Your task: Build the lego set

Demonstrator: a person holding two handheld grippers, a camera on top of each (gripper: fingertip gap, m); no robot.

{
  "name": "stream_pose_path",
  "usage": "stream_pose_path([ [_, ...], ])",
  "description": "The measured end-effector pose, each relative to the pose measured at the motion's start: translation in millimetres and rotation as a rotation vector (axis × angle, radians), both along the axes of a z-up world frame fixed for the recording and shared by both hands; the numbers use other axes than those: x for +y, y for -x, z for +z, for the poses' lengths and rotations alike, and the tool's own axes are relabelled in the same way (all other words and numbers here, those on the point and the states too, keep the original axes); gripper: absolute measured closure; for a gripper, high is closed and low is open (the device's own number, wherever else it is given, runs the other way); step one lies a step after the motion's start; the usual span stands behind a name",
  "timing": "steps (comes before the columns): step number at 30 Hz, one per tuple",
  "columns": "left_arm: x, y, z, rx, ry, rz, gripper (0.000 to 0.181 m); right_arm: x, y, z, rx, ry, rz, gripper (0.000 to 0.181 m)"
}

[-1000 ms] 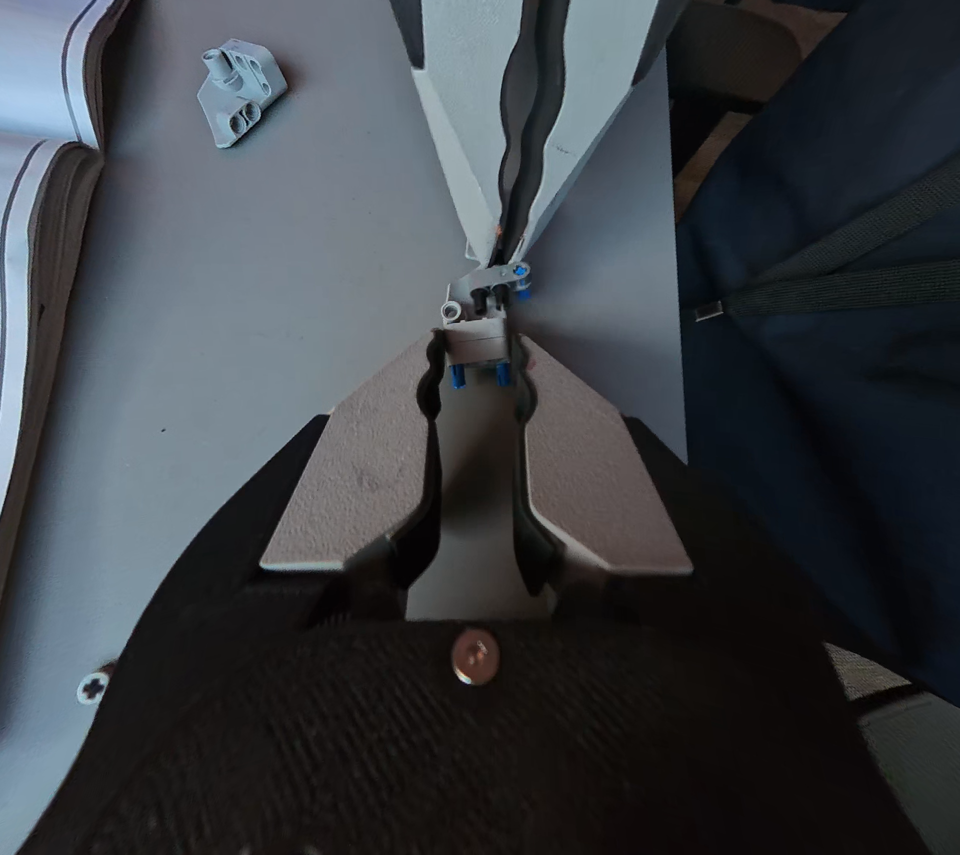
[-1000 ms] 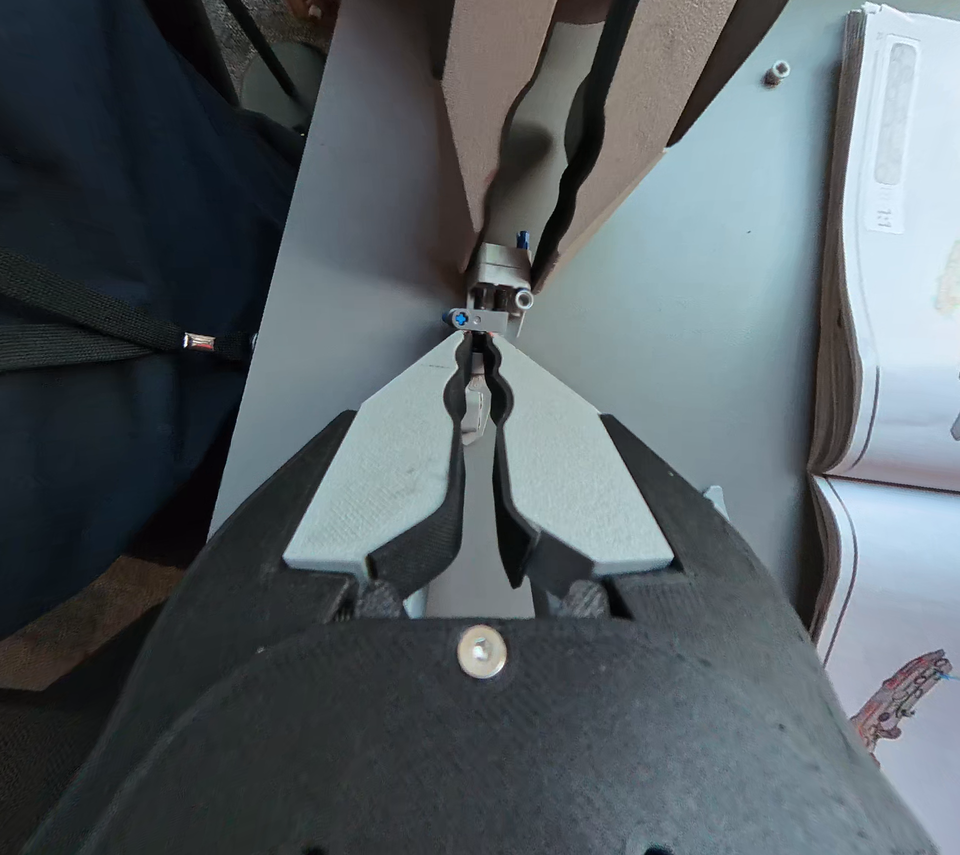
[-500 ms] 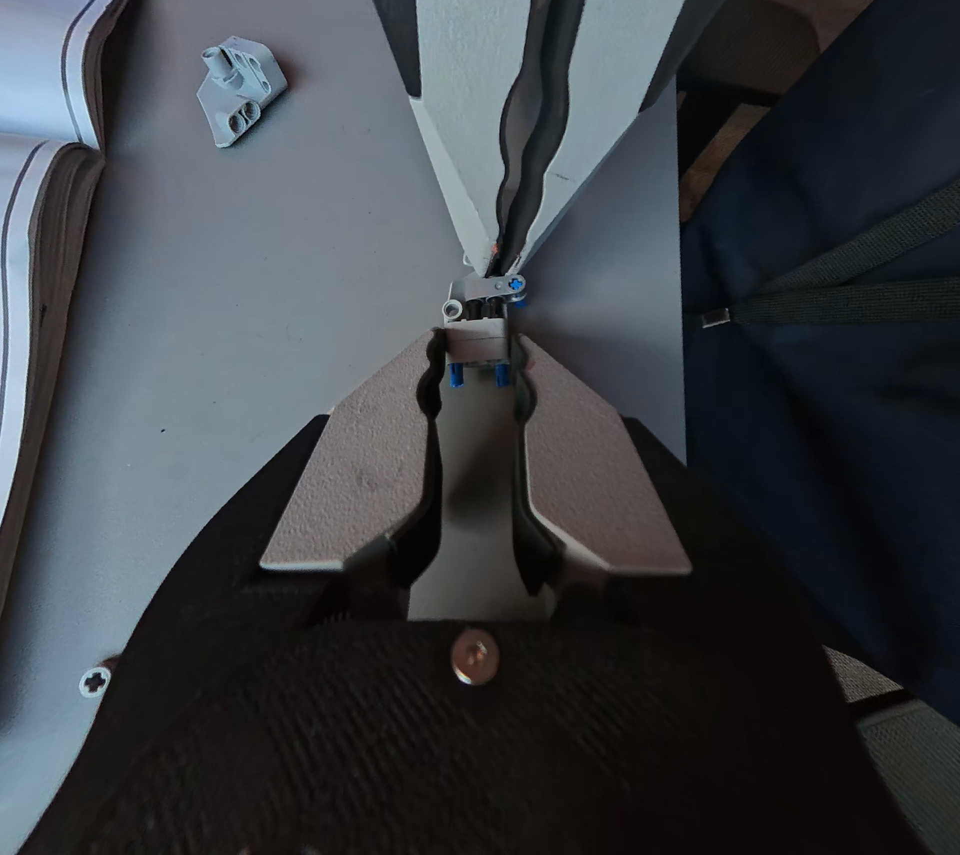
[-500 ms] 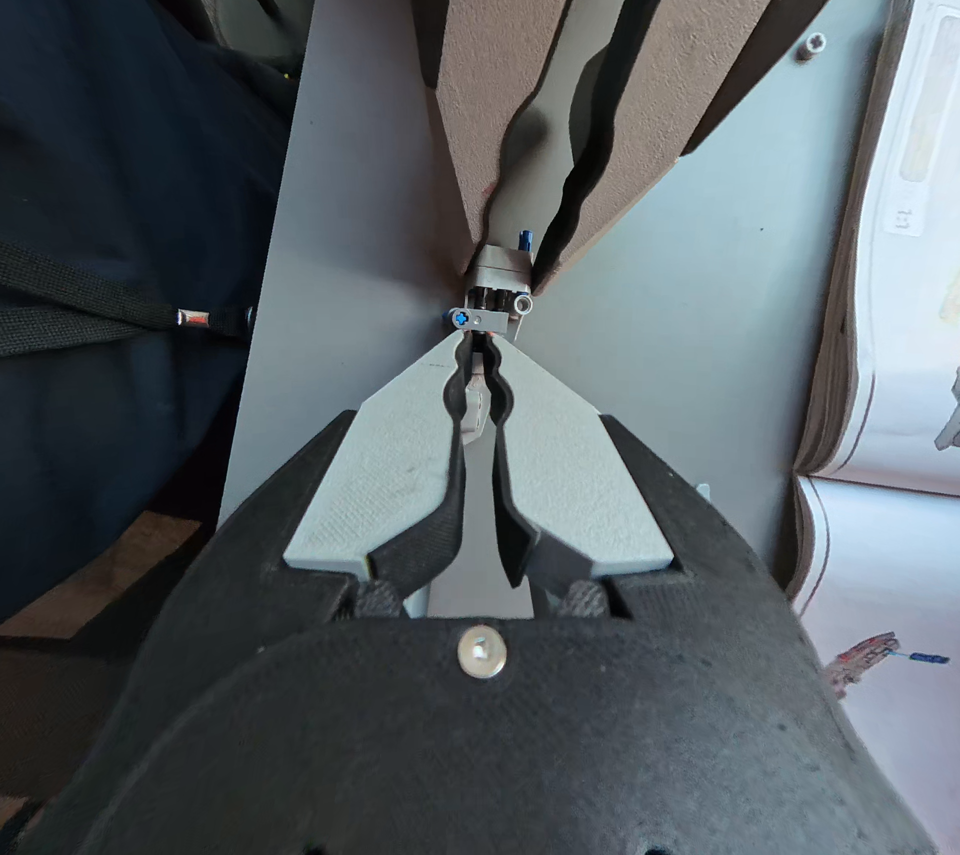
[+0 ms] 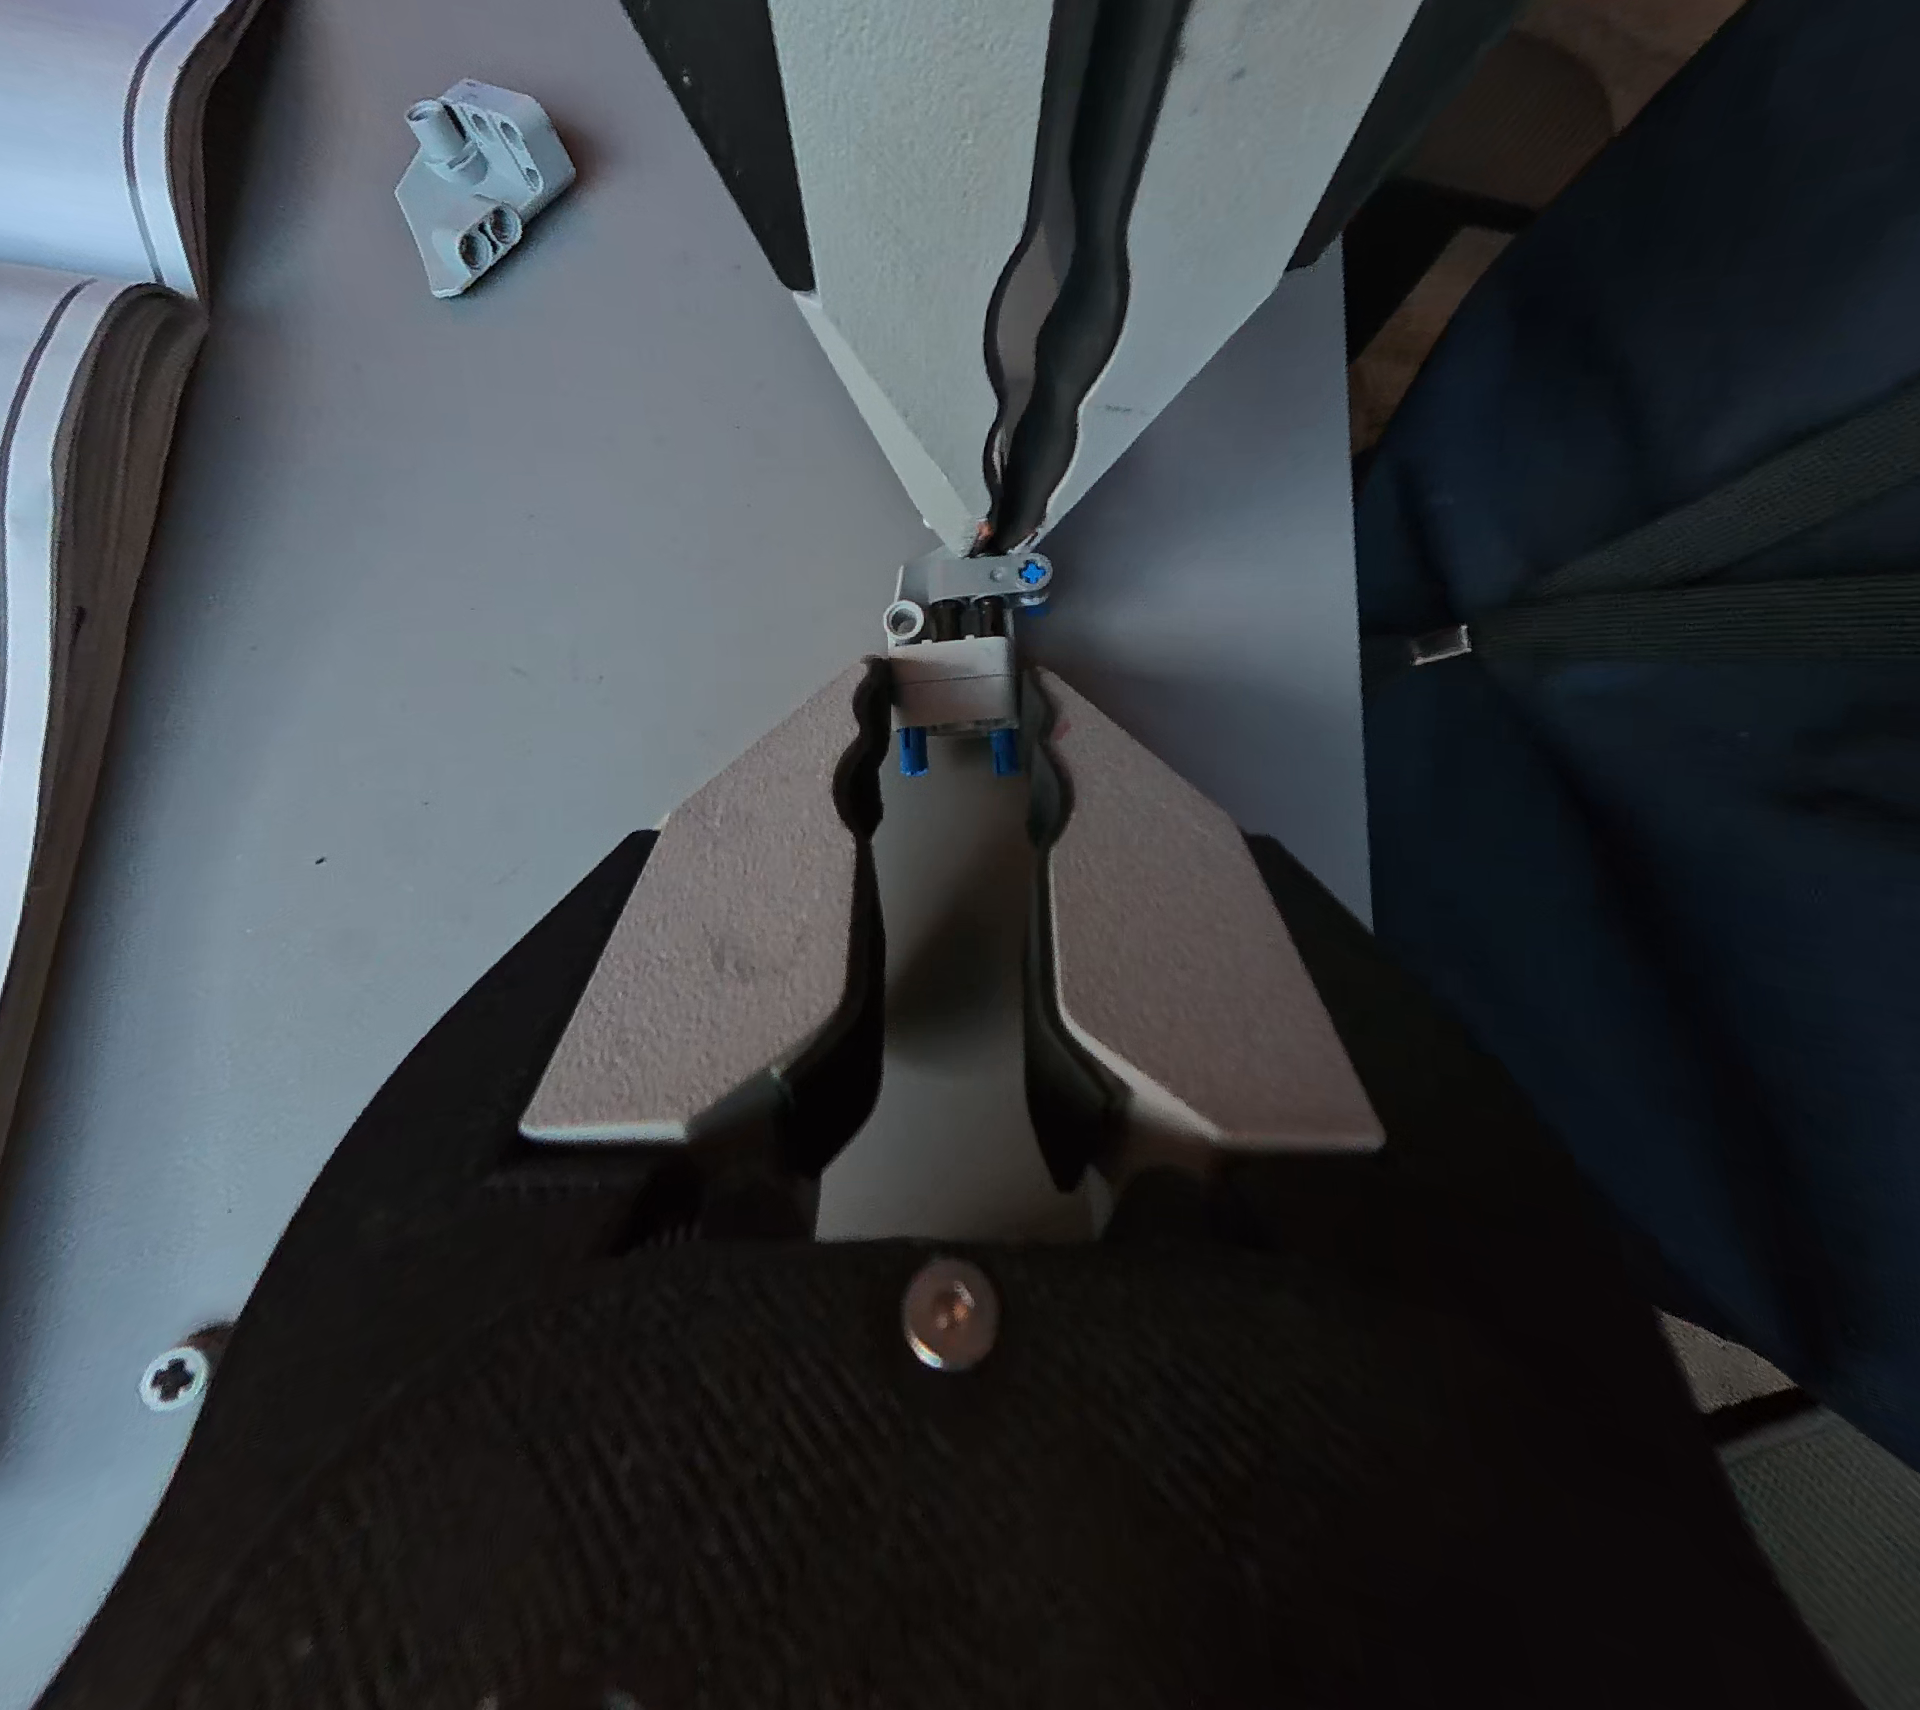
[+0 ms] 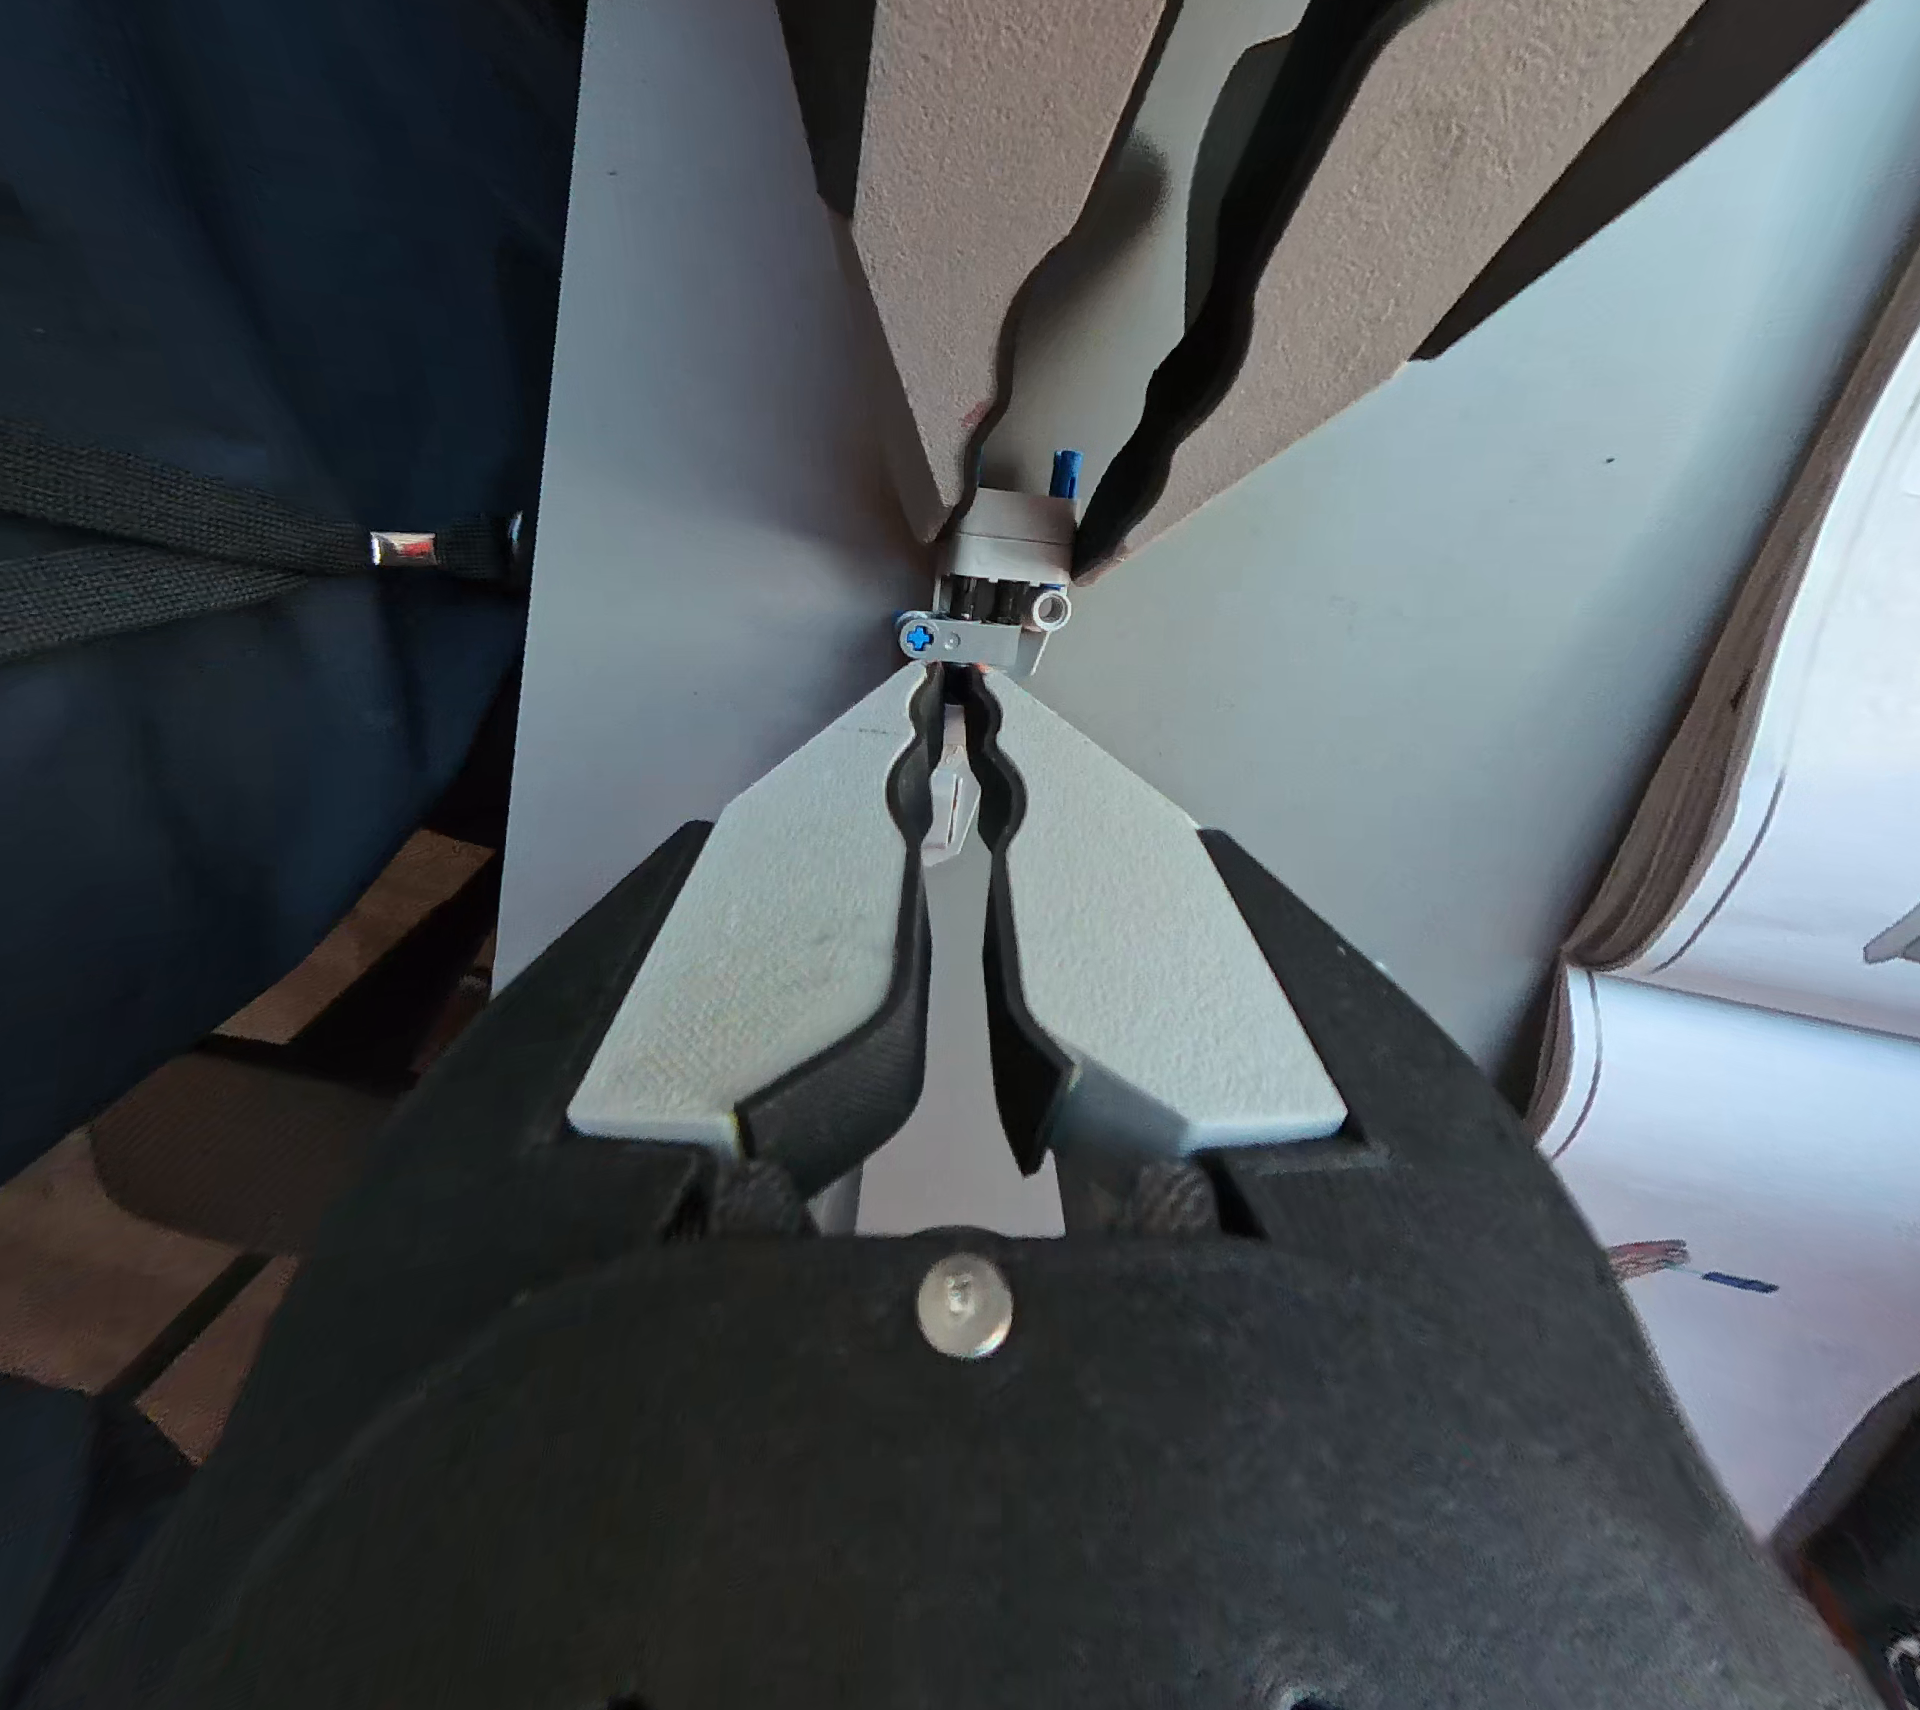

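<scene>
**Two grippers bring two small Technic parts together above the table edge**

The grey block (image 5: 951, 681), with two blue pins (image 5: 912, 751) sticking out of its near face, sits clamped between the fingertips of the left gripper (image 5: 956, 704), in the air over the grey table (image 5: 468, 569). Two black pins (image 5: 961, 618) join its far face to a thin grey liftarm (image 5: 971, 582) with a blue axle end (image 5: 1031, 571). The right gripper (image 6: 961, 684) is closed tight on that liftarm's assembly, a pale part (image 6: 951, 803) showing between its fingers. The opposed grips probably let one side brace while the other presses the pins home; a gap shows, so seating looks unfinished. A spare grey connector (image 5: 483, 185) lies well apart, near the open instruction booklet (image 5: 73, 102), likely kept within reach for a later step.
</scene>
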State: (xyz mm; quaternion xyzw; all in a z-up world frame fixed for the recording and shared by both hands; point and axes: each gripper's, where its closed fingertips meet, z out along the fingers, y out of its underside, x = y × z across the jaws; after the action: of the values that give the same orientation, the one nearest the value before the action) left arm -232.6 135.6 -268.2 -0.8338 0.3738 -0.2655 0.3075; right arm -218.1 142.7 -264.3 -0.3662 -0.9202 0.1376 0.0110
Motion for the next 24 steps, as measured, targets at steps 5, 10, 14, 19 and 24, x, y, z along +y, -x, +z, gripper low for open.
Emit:
stream_pose_path([
  [5,-1.2,2.5,0.2,0.0,-0.012,0.007,0.16,-2.7,3.5,-0.4,0.03,0.044,0.02,0.181],
  [10,-1.3,2.0,0.1,-0.003,-0.002,0.006,0.161,-5.3,4.4,-0.6,0.12,0.147,0.024,0.181],
  [14,-1.1,1.9,-0.3,0.011,0.018,0.008,0.161,-5.8,4.7,-1.0,0.074,0.174,0.052,0.181],
  [19,-0.2,1.8,-0.2,0.075,0.015,0.081,0.161,-6.1,4.7,-1.5,-0.039,0.209,0.029,0.181],
  [24,-1.0,5.4,-0.3,0.056,0.026,0.107,0.161,-6.4,8.1,-1.2,0.002,0.198,0.058,0.181],
])
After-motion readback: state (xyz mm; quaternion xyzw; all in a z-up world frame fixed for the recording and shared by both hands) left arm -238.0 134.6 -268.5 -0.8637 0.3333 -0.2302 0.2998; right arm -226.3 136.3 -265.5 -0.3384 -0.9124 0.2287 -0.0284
